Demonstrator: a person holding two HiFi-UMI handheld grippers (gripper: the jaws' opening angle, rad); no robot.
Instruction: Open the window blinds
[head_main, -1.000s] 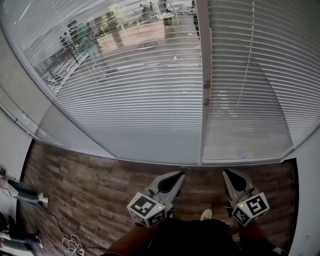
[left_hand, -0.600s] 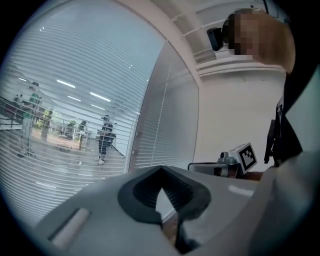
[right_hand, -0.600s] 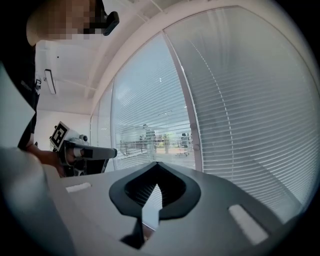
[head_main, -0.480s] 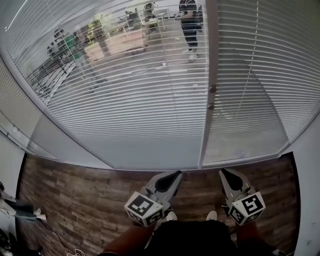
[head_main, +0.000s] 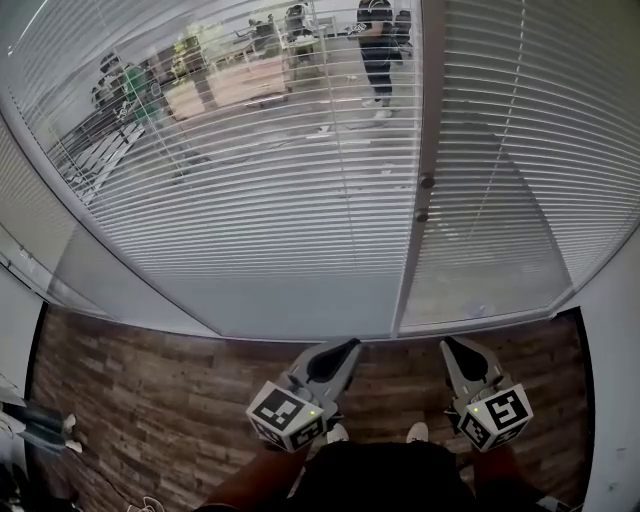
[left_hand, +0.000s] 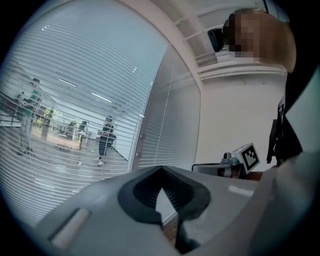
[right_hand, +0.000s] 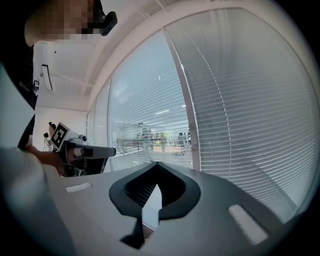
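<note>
The left gripper (head_main: 348, 345) and right gripper (head_main: 449, 344) have risen slightly, both with jaws pressed together on nothing, while the blinds (head_main: 250, 220) hang ahead, well apart, so opening hasn't begun

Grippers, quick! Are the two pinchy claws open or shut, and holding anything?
Left gripper: shut, holding nothing.
Right gripper: shut, holding nothing.

Beyond the window blinds (head_main: 250, 200) a person in dark clothes (head_main: 378, 45) now walks into our view. Our left shoe (head_main: 337, 433) now shows beside the right shoe (head_main: 416, 432).
</note>
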